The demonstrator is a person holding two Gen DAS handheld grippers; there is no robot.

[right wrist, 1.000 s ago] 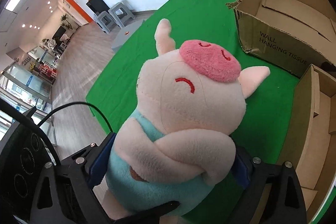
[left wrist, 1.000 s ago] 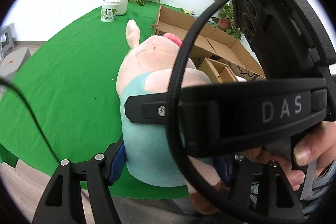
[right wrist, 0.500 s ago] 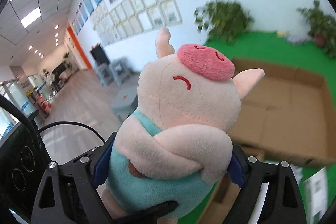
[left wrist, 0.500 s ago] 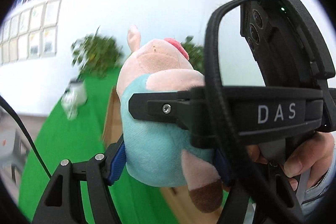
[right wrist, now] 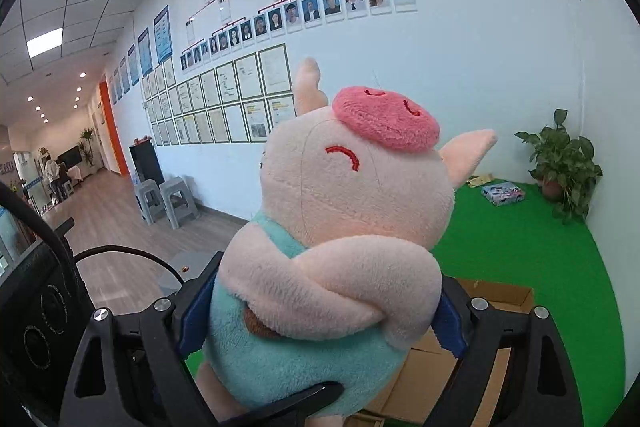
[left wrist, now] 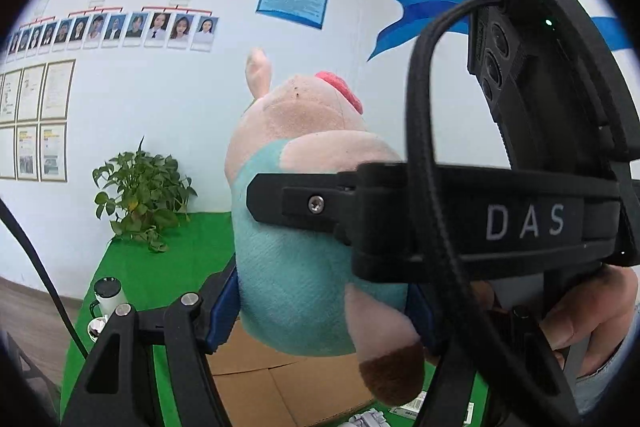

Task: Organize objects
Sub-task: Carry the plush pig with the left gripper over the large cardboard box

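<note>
Since a second ago you have lifted the plush pig clear of the green table: the cloth and cartons that filled the background then now sit low in both views, and the white wall with its rows of portrait photos [right wrist: 312, 7] fills the space behind the toy. Your right gripper's jaws have just been closing a little, with the toy between them.

The soft pink plush pig in a pale blue outfit [right wrist: 340, 247] hangs in the air above the open brown cardboard box [right wrist: 480, 339], held upright with its round red snout tilted upward. Your right gripper [right wrist: 320, 327] is clamped on the pig's blue belly, one blue pad pressed into each flank. Your left gripper [left wrist: 324, 311] grips the same body from another side, its blue pads also sunk into the plush near the brown-tipped foot. Both claws therefore hold one toy between them.

In the left wrist view the black body of the right gripper crosses in front of the pig, a thick black cable [left wrist: 424, 131] loops over it, and your hand [left wrist: 580, 311] wraps its handle at the right edge.

Below lies the green felt table cover [right wrist: 540, 247], with a potted green leafy plant [right wrist: 564, 163] in the corner, a small colourful flat packet [right wrist: 502, 193] near it, and a white mug [left wrist: 108, 291] at the cloth's edge.
</note>
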